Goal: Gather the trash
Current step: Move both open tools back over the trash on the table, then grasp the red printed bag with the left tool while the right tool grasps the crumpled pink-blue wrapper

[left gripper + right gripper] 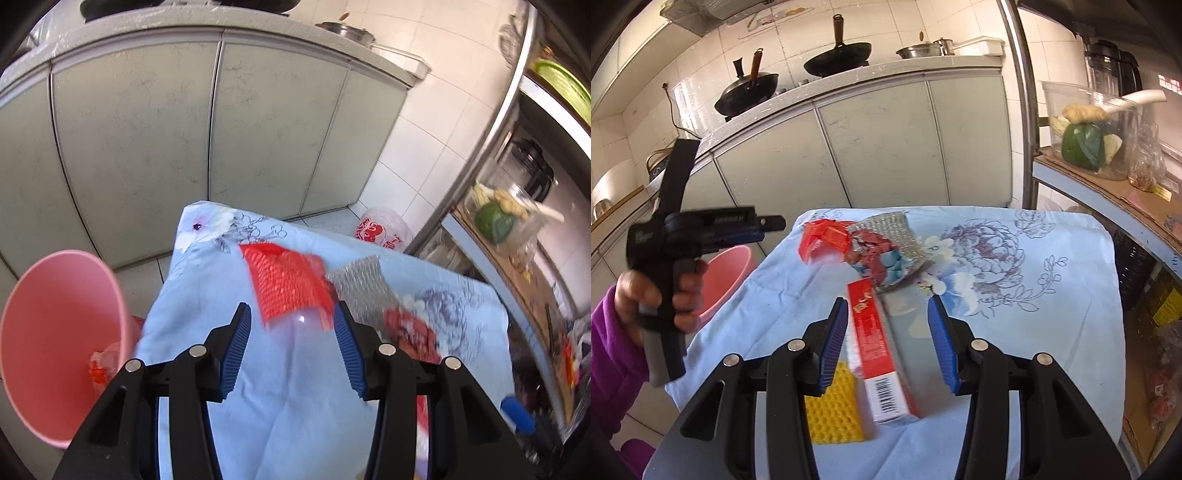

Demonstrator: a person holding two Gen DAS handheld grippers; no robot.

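Both tongs gape empty: left tongs (pixel 292 317) facing red mesh (pixel 288 284), right tongs (pixel 888 314) straddling red box (pixel 877 354).

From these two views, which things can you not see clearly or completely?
- Pink bin, left wrist view: the gripper body and cloth hide part of its contents; the right wrist view shows only part of it behind the person's hand.
- Yellow sponge, right wrist view: a finger covers its top.
- Red net, left wrist view: blurred.
- Red box: its print is too small.

White-tiled kitchen wall (pixel 894 22), pale cabinets (pixel 129 147), steel shelving (pixel 1027 122).
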